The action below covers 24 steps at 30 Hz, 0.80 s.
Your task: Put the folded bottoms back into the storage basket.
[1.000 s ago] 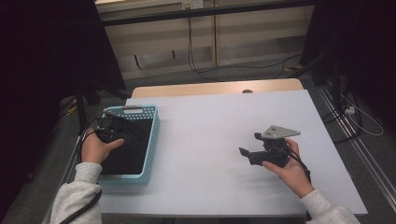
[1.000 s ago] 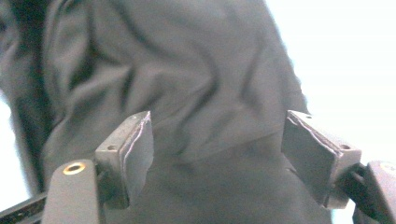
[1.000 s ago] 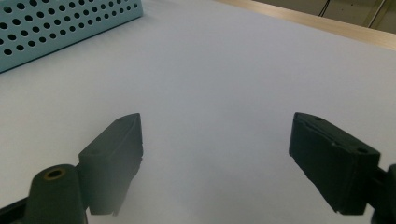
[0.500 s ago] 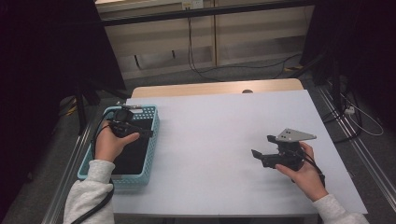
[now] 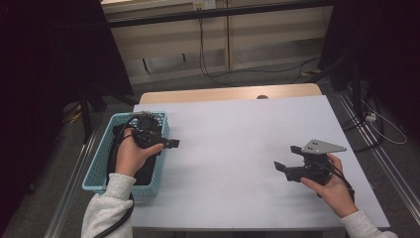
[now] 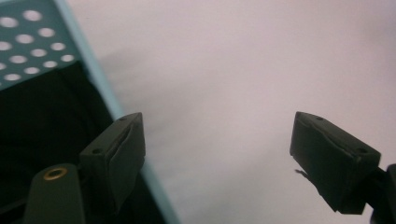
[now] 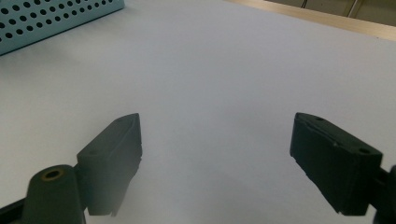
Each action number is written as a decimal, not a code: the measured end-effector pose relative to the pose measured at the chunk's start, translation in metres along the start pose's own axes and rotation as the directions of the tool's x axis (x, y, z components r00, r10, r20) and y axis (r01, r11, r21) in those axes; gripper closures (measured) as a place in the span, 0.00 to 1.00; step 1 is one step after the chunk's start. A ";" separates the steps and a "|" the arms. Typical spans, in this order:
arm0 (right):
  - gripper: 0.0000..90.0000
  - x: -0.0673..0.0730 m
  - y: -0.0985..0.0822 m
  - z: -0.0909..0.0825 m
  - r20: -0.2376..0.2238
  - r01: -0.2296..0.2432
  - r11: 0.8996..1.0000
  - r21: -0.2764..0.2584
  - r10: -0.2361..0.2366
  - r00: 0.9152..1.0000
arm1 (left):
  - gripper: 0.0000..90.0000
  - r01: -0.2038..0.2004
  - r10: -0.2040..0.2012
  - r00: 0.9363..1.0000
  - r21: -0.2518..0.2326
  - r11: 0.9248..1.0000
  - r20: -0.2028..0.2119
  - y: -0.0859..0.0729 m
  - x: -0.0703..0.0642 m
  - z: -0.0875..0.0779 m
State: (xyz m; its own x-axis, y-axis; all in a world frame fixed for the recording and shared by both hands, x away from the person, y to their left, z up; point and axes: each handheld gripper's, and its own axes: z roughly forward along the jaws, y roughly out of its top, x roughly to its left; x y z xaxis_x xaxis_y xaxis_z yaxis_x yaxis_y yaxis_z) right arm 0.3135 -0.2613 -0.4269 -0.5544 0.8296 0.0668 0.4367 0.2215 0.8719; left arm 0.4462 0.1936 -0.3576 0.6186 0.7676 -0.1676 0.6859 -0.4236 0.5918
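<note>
My left gripper (image 5: 171, 143) hangs over the right rim of a light blue perforated basket (image 5: 96, 171) at the table's left, pointing right. Its jaws have just been opening, and nothing is between them. In the left gripper view it (image 6: 215, 130) stands open, with the basket rim (image 6: 100, 86) under one jaw and bare white table beyond. My right gripper (image 5: 286, 157), with a grey plate (image 5: 324, 146) on top, is held near the table's right front and points left. In its own view the right gripper (image 7: 215, 135) stands open above the white tabletop.
Dark contents (image 5: 144, 173) lie inside the basket; I cannot tell what they are. The white table (image 5: 237, 144) has a wooden strip (image 5: 228, 93) along its far edge. A corner of the basket (image 7: 46, 18) appears in the right gripper view. Cables run over the floor behind.
My left hand has moved right, from above the basket's inside to its right rim. My right hand has drifted right and a little nearer the front edge.
</note>
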 end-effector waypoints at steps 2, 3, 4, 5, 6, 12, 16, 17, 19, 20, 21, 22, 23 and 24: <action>0.18 0.000 -0.001 -0.002 -0.001 -0.002 1.000 0.000 0.002 1.000 | 0.20 -0.015 0.015 1.000 -0.001 1.000 0.006 0.001 -0.006 0.002; 0.18 -0.001 -0.002 -0.003 -0.001 -0.003 1.000 0.001 0.003 1.000 | 0.20 -0.021 0.021 1.000 -0.004 1.000 0.012 0.001 -0.009 0.003; 0.18 -0.001 -0.003 -0.004 0.000 -0.006 1.000 0.004 0.006 1.000 | 0.20 -0.027 0.027 1.000 -0.010 1.000 0.015 0.001 -0.011 0.004; 0.18 -0.002 -0.004 -0.005 0.000 -0.010 1.000 0.004 0.010 1.000 | 0.20 -0.035 0.035 0.999 -0.009 0.999 0.019 0.001 -0.013 0.005; 0.18 -0.002 -0.004 -0.006 -0.002 -0.013 1.000 0.006 0.013 1.000 | 0.20 -0.037 0.037 0.999 -0.011 0.999 0.023 0.001 -0.016 0.007; 0.18 -0.003 -0.007 -0.009 -0.001 -0.004 1.000 0.011 0.004 1.000 | 0.19 -0.059 0.059 0.997 -0.014 0.998 0.050 -0.004 -0.026 0.018; 0.17 -0.004 -0.008 -0.010 -0.006 -0.003 1.000 0.012 0.003 1.000 | 0.19 -0.064 0.064 0.996 -0.015 0.998 0.061 -0.007 -0.031 0.022; 0.17 -0.004 -0.008 -0.010 -0.008 -0.004 1.000 0.012 0.004 1.000 | 0.18 -0.070 0.071 0.996 -0.015 0.997 0.063 -0.008 -0.033 0.023; 0.17 -0.004 -0.009 -0.011 -0.010 0.000 1.000 0.016 0.000 1.000 | 0.18 -0.071 0.073 0.995 -0.023 0.997 0.069 -0.010 -0.035 0.023; 0.17 -0.004 -0.009 -0.011 -0.011 0.001 1.000 0.018 0.000 1.000 | 0.18 -0.073 0.074 0.995 -0.028 0.997 0.073 -0.011 -0.037 0.024; 0.17 -0.004 -0.009 -0.011 -0.014 0.003 1.000 0.018 -0.003 1.000 | 0.18 -0.073 0.075 0.994 -0.030 0.997 0.079 -0.012 -0.038 0.024; 0.17 -0.004 -0.009 -0.011 -0.015 0.005 1.000 0.019 -0.005 1.000 | 0.18 -0.069 0.072 0.994 -0.034 0.997 0.081 -0.013 -0.039 0.025; 0.17 -0.004 -0.010 -0.011 -0.015 0.006 1.000 0.019 -0.005 1.000 | 0.17 -0.073 0.076 0.993 -0.035 0.997 0.087 -0.014 -0.040 0.025; 0.17 -0.004 -0.010 -0.011 -0.016 0.006 1.000 0.021 -0.006 1.000 | 0.17 -0.071 0.074 0.993 -0.037 0.997 0.094 -0.016 -0.040 0.026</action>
State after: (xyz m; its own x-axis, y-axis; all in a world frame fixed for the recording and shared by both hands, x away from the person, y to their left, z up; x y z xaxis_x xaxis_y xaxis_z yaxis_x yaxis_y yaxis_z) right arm 0.3034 -0.2722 -0.4303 -0.5683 0.8199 0.0696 0.4478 0.2372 0.8621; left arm 0.4203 0.1572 -0.3812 0.7010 0.6856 -0.1964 0.6255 -0.4587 0.6311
